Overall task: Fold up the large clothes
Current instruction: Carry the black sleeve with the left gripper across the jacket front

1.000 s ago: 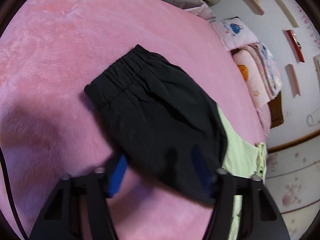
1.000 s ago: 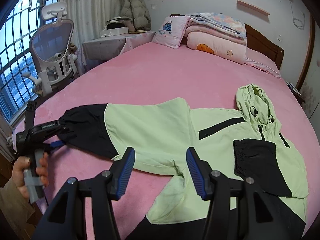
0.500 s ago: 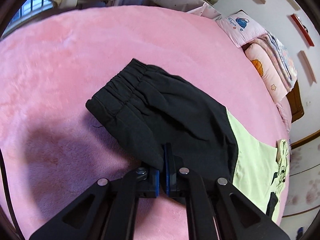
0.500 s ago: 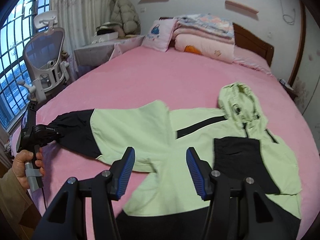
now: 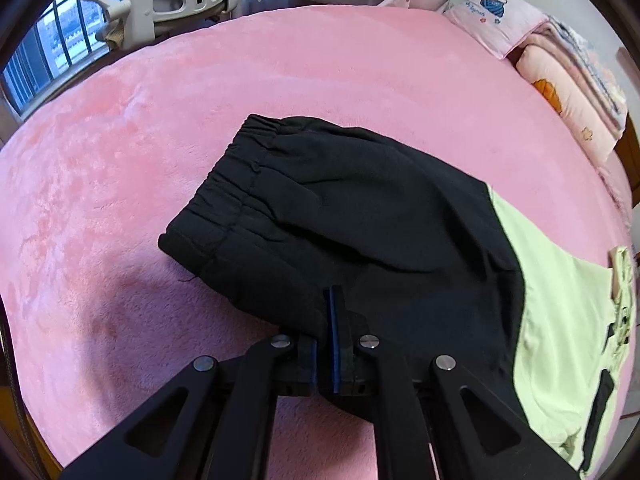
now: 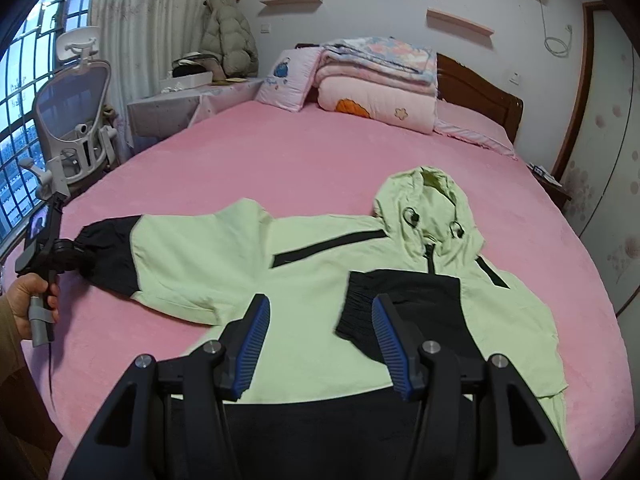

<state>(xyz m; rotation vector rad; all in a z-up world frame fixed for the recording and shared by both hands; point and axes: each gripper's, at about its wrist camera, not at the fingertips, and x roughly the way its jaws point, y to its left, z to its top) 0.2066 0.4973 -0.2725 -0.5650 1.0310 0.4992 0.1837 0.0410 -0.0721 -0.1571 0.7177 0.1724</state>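
Note:
A light green and black hooded jacket [image 6: 304, 268] lies face up on the pink bed [image 6: 304, 160]. Its right sleeve is folded across the chest, black cuff [image 6: 360, 300] showing. Its left sleeve stretches out to the left, ending in a black cuff [image 5: 224, 200]. My left gripper [image 5: 328, 320] is shut on the black sleeve end's near edge; it also shows in the right wrist view [image 6: 60, 248], held in a hand. My right gripper [image 6: 320, 336] is open and empty above the jacket's lower front.
Folded quilts [image 6: 376, 80] and a pillow [image 6: 286, 80] lie at the headboard. A white office chair [image 6: 72, 104] and a covered desk [image 6: 172, 108] stand left of the bed. The near bed edge runs along the lower left.
My left gripper closed on the black sleeve end, which was between open fingers a second ago. My right gripper moved right and forward over the jacket, still open.

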